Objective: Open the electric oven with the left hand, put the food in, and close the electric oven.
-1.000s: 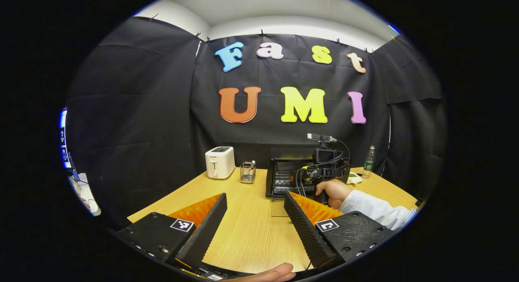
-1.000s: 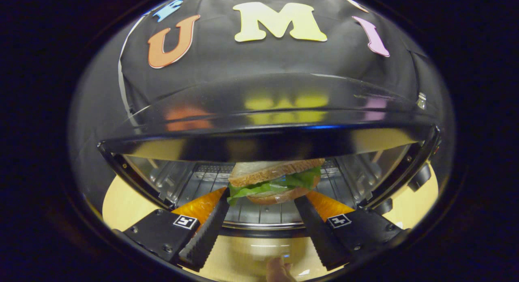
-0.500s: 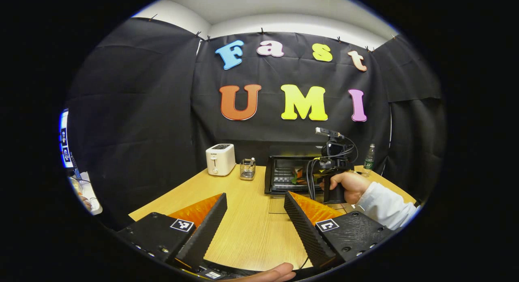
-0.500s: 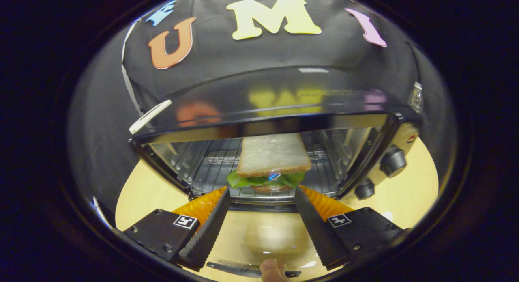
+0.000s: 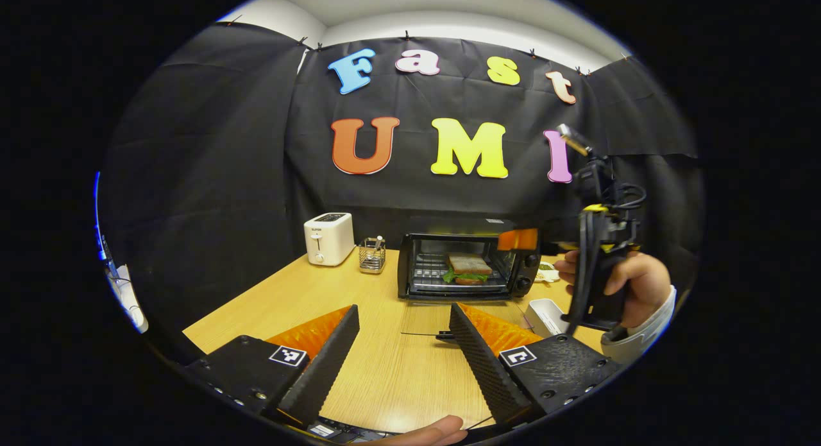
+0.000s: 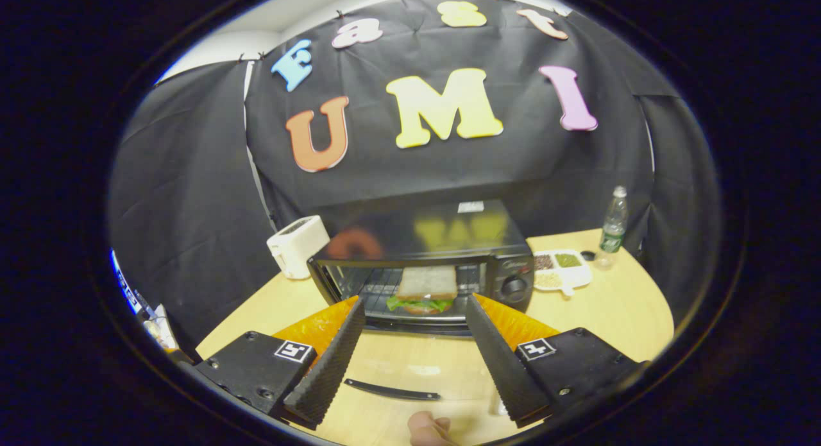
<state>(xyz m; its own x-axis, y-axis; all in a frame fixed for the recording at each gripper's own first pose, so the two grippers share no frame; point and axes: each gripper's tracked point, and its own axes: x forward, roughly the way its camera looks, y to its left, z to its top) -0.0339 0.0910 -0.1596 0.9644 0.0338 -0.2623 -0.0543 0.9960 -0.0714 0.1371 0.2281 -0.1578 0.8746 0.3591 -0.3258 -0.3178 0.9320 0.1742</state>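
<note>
In the left gripper view, the left gripper (image 5: 403, 334) hangs over the near part of the wooden bench (image 5: 385, 382) with its two fingers spread wide and nothing between them. At the far side of the bench the electric oven (image 5: 467, 265) stands with its glass door (image 5: 449, 317) folded down flat toward the near side; the door's dark handle (image 5: 442, 335) lies just beyond the gripper. The sandwich (image 5: 469, 267) sits on the wire rack inside the oven cavity. Left of the oven stand a small wire holder (image 5: 371, 255) and, farther left, a white toaster (image 5: 328, 238). At the right, a hand (image 5: 625, 282) holds the right gripper (image 5: 517, 239) raised above the bench, its fingers pointing toward the oven's top right corner. A small white tray (image 5: 545, 316) lies on the bench below that hand. In the right gripper view, the right gripper (image 6: 415, 321) is released, its fingers parted and empty, aimed at the open oven (image 6: 423, 266) from above and near. The sandwich (image 6: 424, 290) rests on the rack, white bread on top and green lettuce at its edge, well apart from the fingers. The door handle (image 6: 391, 389) shows on the near side over the bench. Right of the oven lie a white divided dish (image 6: 559, 269) and a clear bottle (image 6: 614, 228); the toaster (image 6: 296, 246) stands to the left.
</note>
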